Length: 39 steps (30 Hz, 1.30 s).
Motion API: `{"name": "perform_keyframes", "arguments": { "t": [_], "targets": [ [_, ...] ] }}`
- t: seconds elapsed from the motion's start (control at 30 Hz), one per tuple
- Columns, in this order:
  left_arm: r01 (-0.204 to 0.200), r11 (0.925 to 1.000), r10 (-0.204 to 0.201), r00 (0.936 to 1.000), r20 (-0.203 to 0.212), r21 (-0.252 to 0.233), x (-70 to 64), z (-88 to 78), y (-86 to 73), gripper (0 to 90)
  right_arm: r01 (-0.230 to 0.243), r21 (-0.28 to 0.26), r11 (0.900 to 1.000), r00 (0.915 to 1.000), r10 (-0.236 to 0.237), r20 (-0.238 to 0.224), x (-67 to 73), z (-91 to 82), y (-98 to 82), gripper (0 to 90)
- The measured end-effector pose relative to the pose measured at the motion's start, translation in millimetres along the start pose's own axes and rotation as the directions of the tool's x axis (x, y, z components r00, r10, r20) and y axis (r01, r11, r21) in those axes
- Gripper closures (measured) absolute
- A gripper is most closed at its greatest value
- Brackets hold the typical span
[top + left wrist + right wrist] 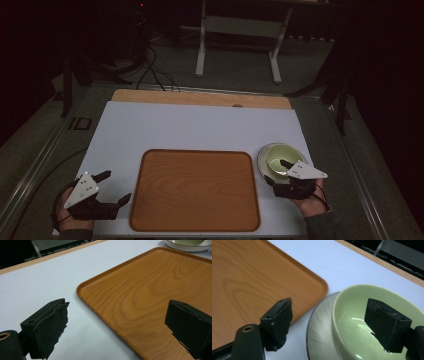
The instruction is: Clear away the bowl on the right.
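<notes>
Right gripper (328, 325) is wide open, straddling the near rim of the green bowl (362, 315) on its plate (319, 327). I'd drop lower, then pinch the rim squarely before lifting.

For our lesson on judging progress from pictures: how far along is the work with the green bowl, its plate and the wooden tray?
Done: nothing; the wooden tray is bare. In hand: the right gripper stands open astride the near rim of the green bowl, one jaw inside, not clamped. The bowl sits on its plate, right of the tray. Left: probably gripping and moving it. The left gripper waits open.
</notes>
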State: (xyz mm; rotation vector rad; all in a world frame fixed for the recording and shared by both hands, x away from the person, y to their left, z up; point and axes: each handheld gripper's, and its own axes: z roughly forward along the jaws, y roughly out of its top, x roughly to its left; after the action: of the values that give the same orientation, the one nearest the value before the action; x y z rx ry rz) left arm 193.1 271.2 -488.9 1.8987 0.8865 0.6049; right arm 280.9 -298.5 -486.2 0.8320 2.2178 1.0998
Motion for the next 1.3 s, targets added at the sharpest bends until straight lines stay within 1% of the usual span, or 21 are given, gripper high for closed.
{"name": "perform_keyframes", "arguments": {
  "t": [0.07,0.23,0.27,0.33,0.43,0.53,0.63,0.77,0.83,1.0,1.13,1.27,1.3],
  "targets": [
    [0.000,1.0000,0.000,1.0000,0.000,-0.001,0.0,-0.2,0.0,4.4,0.007,0.016,1.000,0.9999,-0.007,0.009,-1.0,1.4,-1.6,23.0],
    [0.002,1.0000,-0.002,1.0000,-0.002,-0.004,0.0,-0.5,0.0,4.4,0.025,0.049,0.999,0.9996,-0.026,0.012,-1.9,4.1,-4.4,29.5],
    [0.002,1.0000,-0.002,1.0000,-0.002,-0.004,0.0,-0.5,0.1,4.4,0.027,0.055,0.998,0.9996,-0.028,0.006,-2.2,4.6,-4.9,32.5],
    [0.001,1.0000,-0.001,1.0000,-0.002,-0.006,0.0,-0.7,0.1,4.4,0.035,0.065,0.997,0.9993,-0.035,0.013,-2.3,5.3,-5.7,36.1],
    [0.002,1.0000,-0.002,1.0000,-0.002,-0.007,0.0,-0.8,0.1,4.4,0.038,0.075,0.996,0.9992,-0.039,0.009,-2.5,5.9,-6.6,43.2],
    [0.002,1.0000,-0.002,1.0000,-0.002,-0.008,-0.1,-0.9,0.1,4.5,0.052,0.092,0.994,0.9986,-0.052,0.003,-3.1,7.1,-7.2,50.8],
    [0.001,0.9999,-0.001,1.0000,-0.004,-0.010,-0.1,-1.1,0.1,4.6,0.059,0.111,0.992,0.9983,-0.059,-0.005,-3.3,9.0,-8.0,56.4],
    [0.003,1.0000,-0.003,1.0000,-0.005,-0.009,0.0,-1.2,0.1,4.6,0.069,0.129,0.989,0.9976,-0.070,0.002,-4.0,10.6,-8.7,60.7],
    [0.004,1.0000,-0.004,1.0000,-0.004,-0.009,0.1,-1.1,0.1,4.6,0.065,0.138,0.988,0.9978,-0.066,0.004,-4.7,11.3,-8.6,62.0],
    [0.003,0.9999,-0.003,1.0000,-0.006,-0.011,0.2,-1.5,0.1,4.7,0.076,0.176,0.981,0.9969,-0.078,0.004,-6.0,15.3,-9.5,65.4],
    [0.004,0.9999,-0.004,1.0000,-0.008,-0.010,0.4,-1.6,0.1,4.7,0.099,0.204,0.974,0.9949,-0.100,-0.001,-6.0,17.7,-7.4,72.8],
    [0.005,0.9999,-0.005,0.9999,-0.010,-0.013,0.5,-2.0,0.1,4.8,0.125,0.224,0.967,0.9921,-0.123,-0.023,-5.2,20.7,-6.3,79.2],
    [0.005,0.9999,-0.005,0.9999,-0.010,-0.013,0.5,-2.1,0.1,4.8,0.130,0.222,0.966,0.9915,-0.127,-0.030,-4.8,21.3,-6.3,80.5]
  ]
}}
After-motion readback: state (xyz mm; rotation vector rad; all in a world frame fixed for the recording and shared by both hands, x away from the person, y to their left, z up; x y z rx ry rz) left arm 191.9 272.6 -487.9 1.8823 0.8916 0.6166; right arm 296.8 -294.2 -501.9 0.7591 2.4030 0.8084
